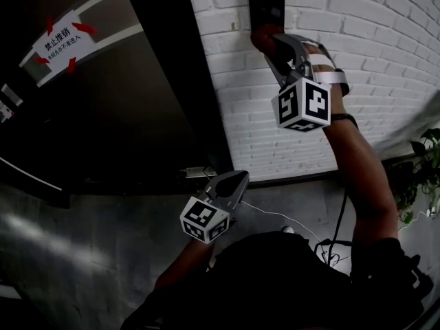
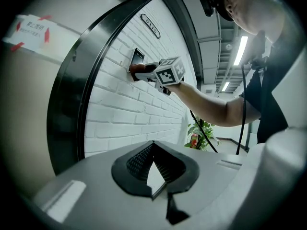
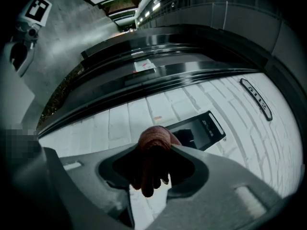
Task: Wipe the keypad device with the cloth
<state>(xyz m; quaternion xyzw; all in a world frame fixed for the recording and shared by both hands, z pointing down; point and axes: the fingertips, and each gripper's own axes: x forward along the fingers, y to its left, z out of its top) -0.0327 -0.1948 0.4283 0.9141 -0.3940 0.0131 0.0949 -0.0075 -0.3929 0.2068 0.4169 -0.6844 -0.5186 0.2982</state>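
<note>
The black keypad device (image 1: 265,0) hangs on the white brick wall (image 1: 371,26) at the top of the head view. My right gripper (image 1: 269,43) is raised to its lower edge, shut on a bunched red cloth (image 1: 262,38). In the right gripper view the cloth (image 3: 154,139) bulges out between the jaws against the left part of the device (image 3: 201,129). The left gripper view shows the device (image 2: 138,57) and cloth (image 2: 137,70) from the side. My left gripper (image 1: 240,178) hangs low, away from the wall, shut with nothing in it (image 2: 153,145).
A dark door and frame (image 1: 158,81) stand left of the wall, with a paper notice (image 1: 60,40) taped on in red. A potted plant (image 1: 421,174) stands at the right. Cables (image 1: 275,216) trail on the floor. A narrow plaque (image 3: 256,98) sits on the wall beyond the device.
</note>
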